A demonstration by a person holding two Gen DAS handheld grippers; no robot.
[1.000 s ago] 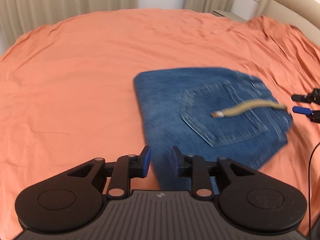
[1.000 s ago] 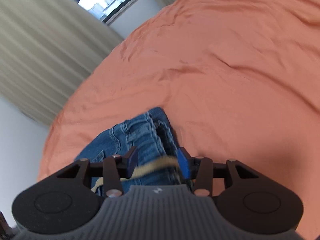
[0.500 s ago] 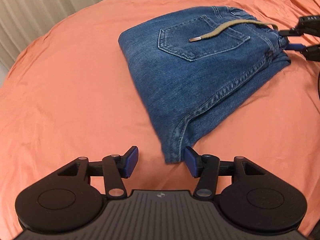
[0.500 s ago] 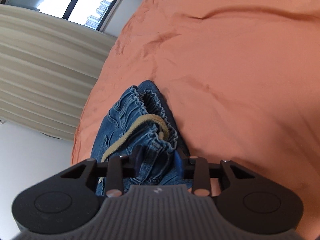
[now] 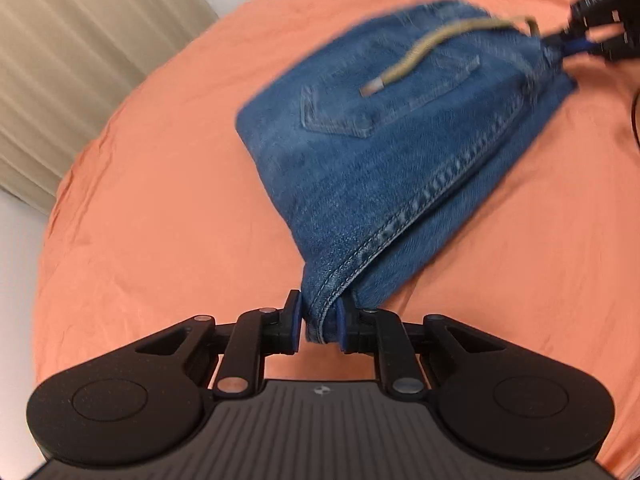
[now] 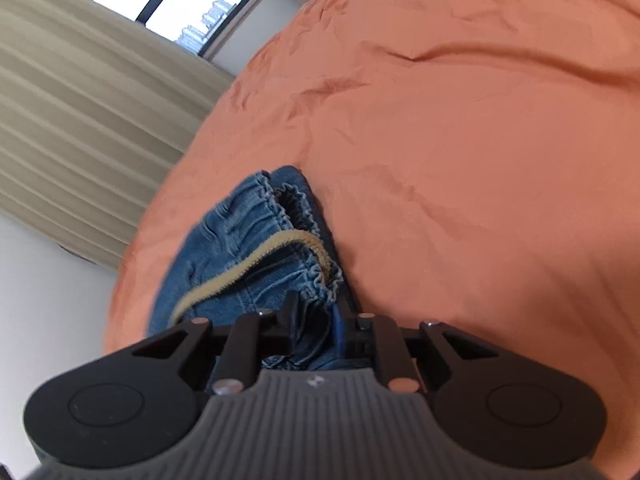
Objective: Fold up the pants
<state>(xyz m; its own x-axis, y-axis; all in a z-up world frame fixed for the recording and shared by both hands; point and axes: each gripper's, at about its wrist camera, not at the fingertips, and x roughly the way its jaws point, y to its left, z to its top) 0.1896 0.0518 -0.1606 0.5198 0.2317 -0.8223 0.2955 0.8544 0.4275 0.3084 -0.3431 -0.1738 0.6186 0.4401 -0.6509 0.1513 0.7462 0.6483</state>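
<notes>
The folded jeans [image 5: 384, 152] lay on the orange bedsheet [image 5: 160, 184], the left gripper [image 5: 318, 320] having just closed on their near corner and the right gripper [image 6: 316, 320] on the waistband [image 6: 280, 216], probably to lift both ends together.

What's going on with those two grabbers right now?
Left gripper just closed on jeans corner. Right gripper just closed on waistband. Nothing blocking.

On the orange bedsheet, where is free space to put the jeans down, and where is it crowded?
The orange sheet lies bare between the folded jeans and the curtain, and on the jeans' other side in the right wrist view. It is crowded only at the jeans, where the left gripper and right gripper clamp them.
</notes>
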